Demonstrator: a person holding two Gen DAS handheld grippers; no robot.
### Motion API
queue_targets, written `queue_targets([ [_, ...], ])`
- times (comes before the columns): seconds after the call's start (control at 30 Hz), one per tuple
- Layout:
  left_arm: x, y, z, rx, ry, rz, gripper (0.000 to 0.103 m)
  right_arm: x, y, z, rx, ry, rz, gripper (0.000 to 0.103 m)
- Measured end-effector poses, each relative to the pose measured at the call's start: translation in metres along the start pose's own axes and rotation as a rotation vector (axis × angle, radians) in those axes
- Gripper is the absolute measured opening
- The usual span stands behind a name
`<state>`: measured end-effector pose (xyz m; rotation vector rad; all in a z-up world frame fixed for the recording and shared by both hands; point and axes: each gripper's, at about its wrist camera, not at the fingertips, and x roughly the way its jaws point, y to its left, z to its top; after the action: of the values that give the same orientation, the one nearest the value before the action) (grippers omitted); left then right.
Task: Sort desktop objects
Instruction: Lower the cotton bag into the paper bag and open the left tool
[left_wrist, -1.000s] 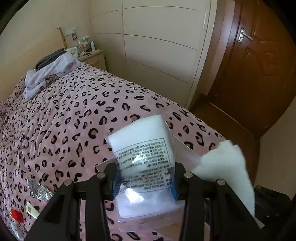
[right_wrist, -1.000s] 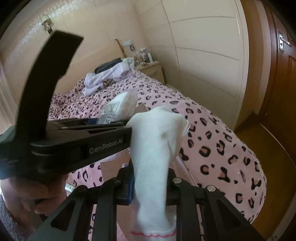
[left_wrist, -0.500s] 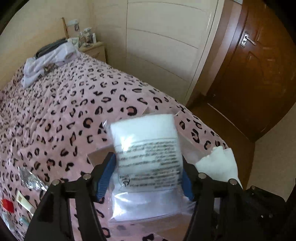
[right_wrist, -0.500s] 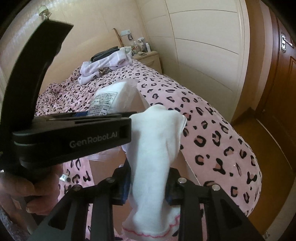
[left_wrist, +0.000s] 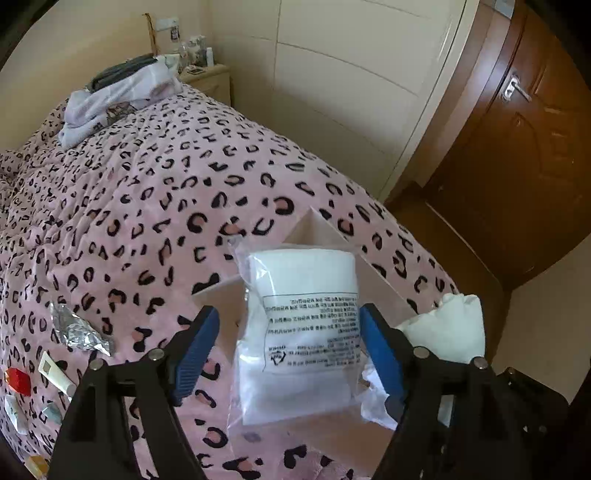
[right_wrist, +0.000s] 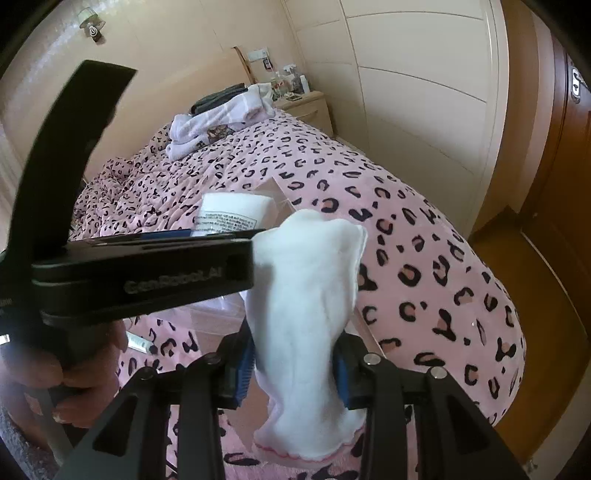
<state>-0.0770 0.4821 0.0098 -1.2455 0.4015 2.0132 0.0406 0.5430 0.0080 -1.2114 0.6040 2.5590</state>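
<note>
My left gripper (left_wrist: 290, 338) is open, its blue pads spread apart on either side of a clear plastic packet of white cloth with a printed label (left_wrist: 303, 325). The packet lies in an open cardboard box (left_wrist: 321, 229) on the pink leopard bedspread; the left pad is clear of it, the right pad close to its edge. My right gripper (right_wrist: 295, 365) is shut on a white sock (right_wrist: 306, 288) with a pink cuff, held upright over the box. The sock also shows at the right of the left wrist view (left_wrist: 450, 328). The left gripper body (right_wrist: 140, 273) crosses the right wrist view.
Crumpled foil (left_wrist: 77, 328), a small white tube (left_wrist: 55, 371), a red piece (left_wrist: 16, 380) and other small items lie on the bedspread at lower left. Folded clothes (left_wrist: 114, 99) sit at the bed's far end by a nightstand (left_wrist: 207, 75). A wardrobe and wooden door (left_wrist: 517, 147) stand to the right.
My left gripper has opened and let go of the plastic packet, which now rests lower in the box. My right gripper still holds the sock, shifted slightly.
</note>
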Motion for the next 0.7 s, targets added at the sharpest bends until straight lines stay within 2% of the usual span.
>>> queue_targets([
  [0.17,-0.008,0.001,0.003,0.001,-0.021,0.001,0.081,0.001,0.004,0.001,-0.004,0.001,0.018,0.036],
  [0.7,-0.025,0.008,0.012,-0.027,-0.070,-0.024,0.083,0.004,-0.002,0.007,0.010,-0.002,-0.009,0.042],
])
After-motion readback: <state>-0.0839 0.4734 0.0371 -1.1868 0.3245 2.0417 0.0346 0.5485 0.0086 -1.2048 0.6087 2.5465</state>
